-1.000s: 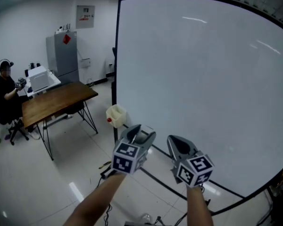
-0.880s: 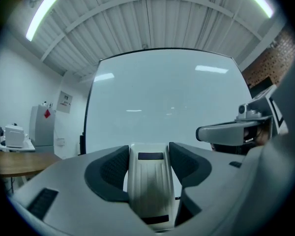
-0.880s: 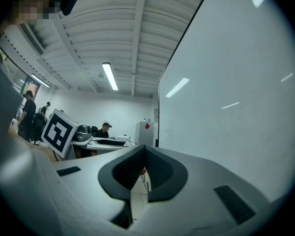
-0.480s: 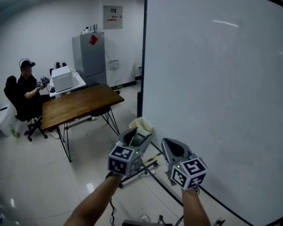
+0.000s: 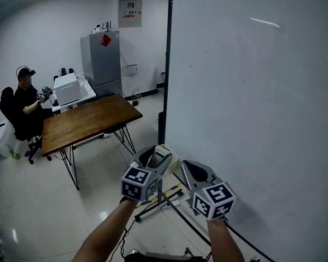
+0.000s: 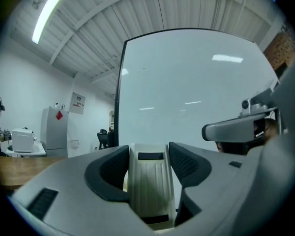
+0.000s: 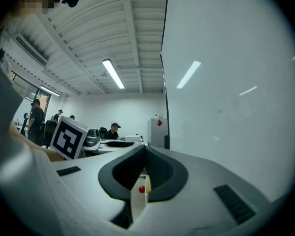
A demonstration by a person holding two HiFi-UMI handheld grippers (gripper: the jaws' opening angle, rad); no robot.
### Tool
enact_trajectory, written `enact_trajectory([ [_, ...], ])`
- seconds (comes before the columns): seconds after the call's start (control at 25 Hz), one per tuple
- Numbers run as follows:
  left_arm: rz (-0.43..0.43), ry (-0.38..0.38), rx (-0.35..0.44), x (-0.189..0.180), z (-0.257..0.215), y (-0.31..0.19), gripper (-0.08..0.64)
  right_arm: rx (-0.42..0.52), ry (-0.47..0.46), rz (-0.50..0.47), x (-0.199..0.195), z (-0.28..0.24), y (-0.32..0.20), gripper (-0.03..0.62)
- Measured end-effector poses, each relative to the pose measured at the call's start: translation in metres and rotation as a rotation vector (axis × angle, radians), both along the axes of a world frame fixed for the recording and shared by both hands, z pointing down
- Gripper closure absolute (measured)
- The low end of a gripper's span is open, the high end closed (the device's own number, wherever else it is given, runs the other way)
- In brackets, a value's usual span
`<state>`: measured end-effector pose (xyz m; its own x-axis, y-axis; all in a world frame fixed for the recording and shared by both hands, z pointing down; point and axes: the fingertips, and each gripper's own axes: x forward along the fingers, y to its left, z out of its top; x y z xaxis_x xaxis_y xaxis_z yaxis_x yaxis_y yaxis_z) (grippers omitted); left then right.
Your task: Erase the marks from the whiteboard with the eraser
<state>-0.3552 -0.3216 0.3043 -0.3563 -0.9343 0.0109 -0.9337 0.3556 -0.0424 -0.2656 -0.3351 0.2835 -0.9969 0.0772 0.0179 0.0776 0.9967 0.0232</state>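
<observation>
Eraser point(image 6: 150, 191) pinched between the ridged pads of left tool point(image 6: 150, 165), lying lengthwise along the jaws, front end towards whiteboard point(image 6: 196, 92) but short of it. From head view: eraser point(image 5: 160, 159) and left tool point(image 5: 156, 157) held low, by the board's black left edge. Right tool point(image 5: 199, 171) just beside, in front of the whiteboard point(image 5: 251, 91); jaws pressed together, empty point(image 7: 143, 151).

Eraser body: cream plastic, ribbed back, dark rectangular inset near front end.

Whiteboard: tall, black-framed, almost clean. Few faint grey specks point(image 7: 219, 111) in right gripper view, plus ceiling-light reflections.

Writing: black-and-white square patterns on marker cubes point(image 5: 138, 183). Wall notice point(image 5: 130, 12), print too small to read. Red diamond sticker point(image 5: 106, 40) on grey cabinet point(image 5: 101, 59), unreadable.
</observation>
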Motion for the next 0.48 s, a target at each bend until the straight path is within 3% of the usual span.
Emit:
enact_trajectory([
  [0.2, 0.085, 0.011, 0.022, -0.038, 0.012, -0.026, 0.296, -0.001, 0.026, 0.074, -0.032, 0.014, -0.016, 0.589],
  [0.48, 0.268, 0.029, 0.021, -0.074, 0.037, -0.056, 0.296, -0.03, 0.053, 0.276, -0.06, 0.023, -0.03, 0.589],
])
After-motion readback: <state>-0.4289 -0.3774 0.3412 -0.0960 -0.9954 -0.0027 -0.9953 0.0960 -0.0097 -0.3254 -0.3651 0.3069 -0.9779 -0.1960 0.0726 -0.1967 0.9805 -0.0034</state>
